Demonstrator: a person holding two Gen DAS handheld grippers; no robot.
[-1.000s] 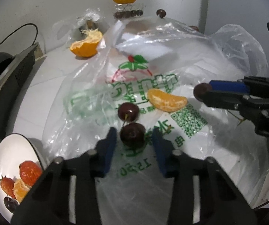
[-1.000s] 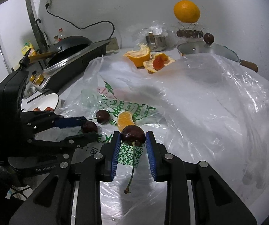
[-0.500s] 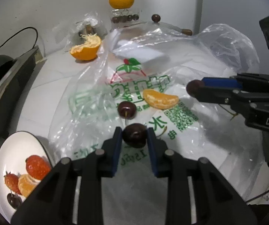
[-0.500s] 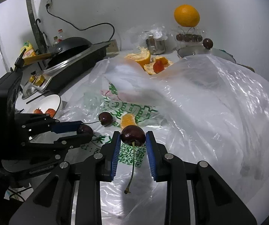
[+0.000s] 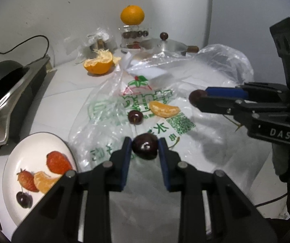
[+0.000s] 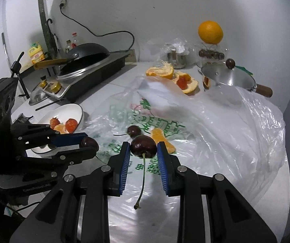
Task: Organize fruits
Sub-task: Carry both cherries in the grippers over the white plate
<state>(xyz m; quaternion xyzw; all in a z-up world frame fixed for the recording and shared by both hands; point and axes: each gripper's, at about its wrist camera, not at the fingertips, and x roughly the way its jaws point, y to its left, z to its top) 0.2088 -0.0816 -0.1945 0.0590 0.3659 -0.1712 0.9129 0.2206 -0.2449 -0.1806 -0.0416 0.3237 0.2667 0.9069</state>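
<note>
Two tongs, left tongs [image 5: 145, 147] and right tongs [image 6: 143, 149], each grip a cherry.

Two dark cherries [image 5: 145, 146] [image 6: 143, 146] between jaws; third [image 5: 135, 116], orange segment [image 5: 163, 109] on bag

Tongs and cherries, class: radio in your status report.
Left tongs shut on dark red cherry. Right tongs shut on stemmed dark cherry. White round plate lower left, holding fruit. Nothing in the way.
</note>
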